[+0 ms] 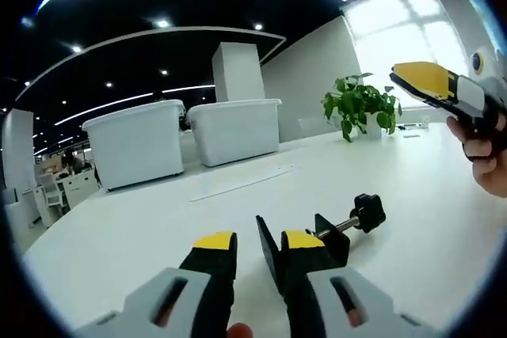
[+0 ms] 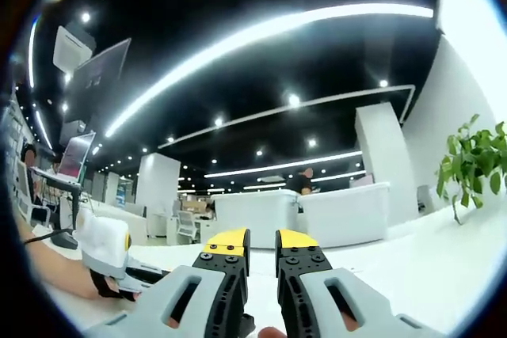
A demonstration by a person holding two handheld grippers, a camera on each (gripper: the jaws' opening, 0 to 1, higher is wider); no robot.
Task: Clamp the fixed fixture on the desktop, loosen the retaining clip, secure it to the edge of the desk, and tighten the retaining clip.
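Left gripper view, bottom centre: left gripper has its jaws narrowly apart w/ the black clamp fixture plate sitting in the gap, right jaw against it; can't tell if truly gripped. Its screw knob lies just beyond on the white desk. Right gripper enters upper right, held by a hand. Farther: two white bins, plant. Right gripper view, bottom centre: own jaws narrowly apart, holding nothing, aimed at ceiling lights.

- left hand-held gripper — jaws slightly apart, the black clamp fixture between and beside them on the white tabletop
- right hand-held gripper raised at right — potted plant behind
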